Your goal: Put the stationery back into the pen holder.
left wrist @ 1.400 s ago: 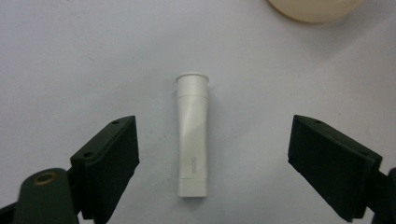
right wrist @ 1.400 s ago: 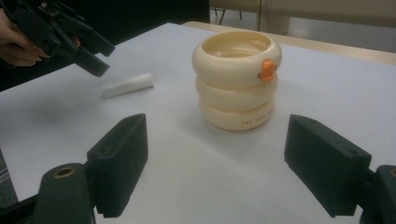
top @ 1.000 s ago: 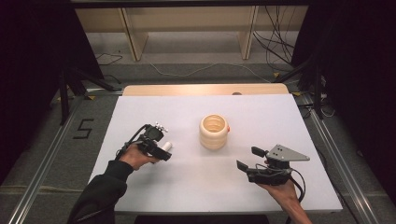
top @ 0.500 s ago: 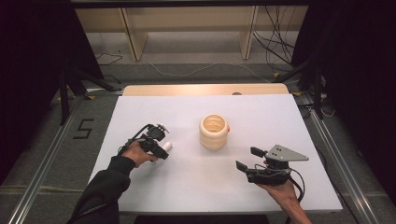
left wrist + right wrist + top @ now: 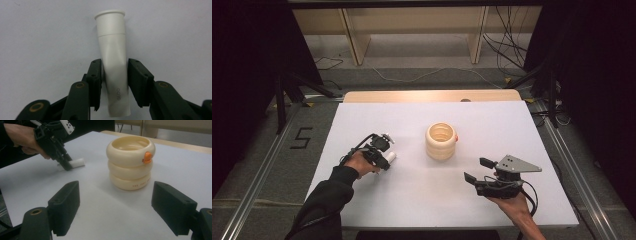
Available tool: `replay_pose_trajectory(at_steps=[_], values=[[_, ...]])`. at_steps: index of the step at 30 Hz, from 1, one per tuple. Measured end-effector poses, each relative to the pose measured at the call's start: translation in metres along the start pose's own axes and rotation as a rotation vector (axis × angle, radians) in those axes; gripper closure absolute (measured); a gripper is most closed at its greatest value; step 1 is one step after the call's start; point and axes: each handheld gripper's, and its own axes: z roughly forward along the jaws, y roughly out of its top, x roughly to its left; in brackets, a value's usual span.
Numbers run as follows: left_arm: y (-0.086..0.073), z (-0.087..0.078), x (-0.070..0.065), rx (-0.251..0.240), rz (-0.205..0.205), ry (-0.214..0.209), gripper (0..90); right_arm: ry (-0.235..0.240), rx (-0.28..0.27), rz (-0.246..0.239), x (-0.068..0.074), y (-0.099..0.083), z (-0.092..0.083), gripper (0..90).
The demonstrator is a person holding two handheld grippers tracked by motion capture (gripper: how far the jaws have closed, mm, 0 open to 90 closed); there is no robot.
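The left gripper (image 5: 115,82) has just been closing its fingers and now pinches the white tube (image 5: 113,62) mid-body, flat on the desk (image 5: 522,130) at nine o'clock from the cream ringed cup (image 5: 441,141). It looks light and soft, denting where squeezed; the stiffer cap end would hold better. The right gripper (image 5: 478,170) fingers stand spread

At frame centre stood a cream holder (image 5: 441,141); left tongs (image 5: 384,156) had just closed on a white tube (image 5: 390,158), right tongs (image 5: 477,170) gaped.
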Motion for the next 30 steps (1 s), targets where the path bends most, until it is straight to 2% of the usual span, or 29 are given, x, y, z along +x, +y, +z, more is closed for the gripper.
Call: replay_pose_trajectory(at_steps=[10,16,23,30], values=[[0.003,0.0,-0.002,0.019,-0.006,0.007,69.8,0.003,0.005,-0.001,0.0,0.0,0.001,23.7],[0.002,-0.003,0.002,0.007,-0.018,-0.02,70.1,0.003,0.003,0.0,0.0,-0.001,0.001,24.0],[0.0,-0.017,0.005,-0.059,-0.022,-0.039,70.1,0.003,0.003,0.001,0.0,-0.001,0.0,24.1],[0.001,-0.034,0.003,-0.19,-0.041,-0.071,70.1,0.003,0.004,0.003,0.0,-0.001,0.0,24.1]])
